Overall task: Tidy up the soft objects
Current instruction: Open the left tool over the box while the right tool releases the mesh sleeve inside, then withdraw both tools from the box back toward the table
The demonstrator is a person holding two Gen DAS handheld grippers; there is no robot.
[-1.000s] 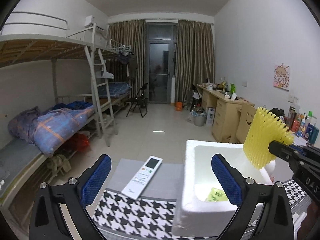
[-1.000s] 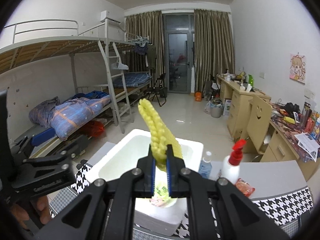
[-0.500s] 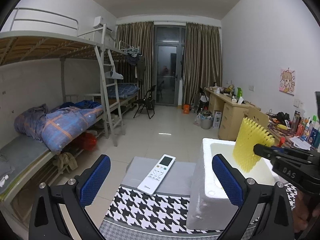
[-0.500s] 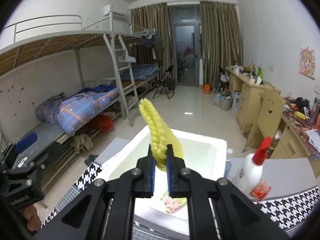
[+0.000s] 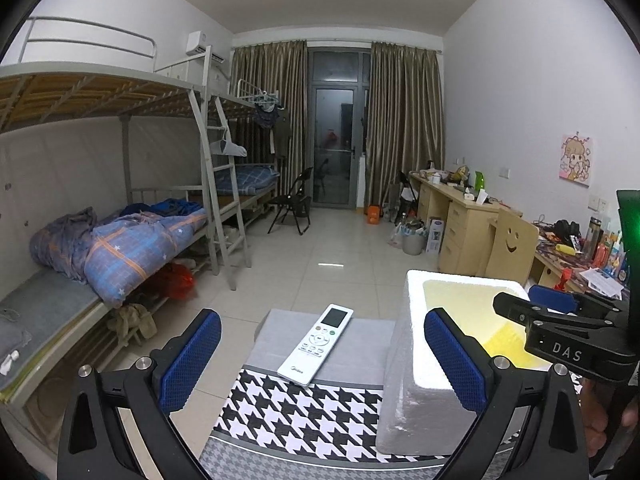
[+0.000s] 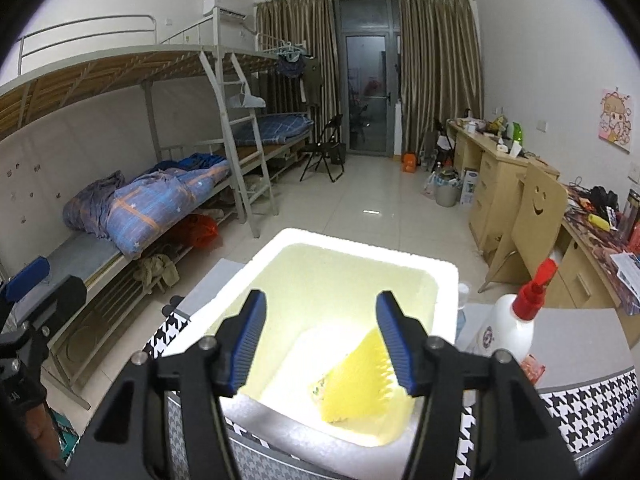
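A yellow foam net [image 6: 356,388] lies inside the white foam box [image 6: 444,276], apparently against its right wall. The right gripper [image 6: 320,340] hovers above it, fingers wide and empty. The left gripper [image 5: 320,360], also wide, holds nothing.

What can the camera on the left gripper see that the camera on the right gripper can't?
Only the left wrist view shows the white remote control lying on the table beside the foam box, between the open left gripper fingers. Only the right wrist view shows the yellow foam net lying inside the box, under the open right gripper, and the spray bottle with the red nozzle. Both show the box, the bunk beds and the smiley chair.
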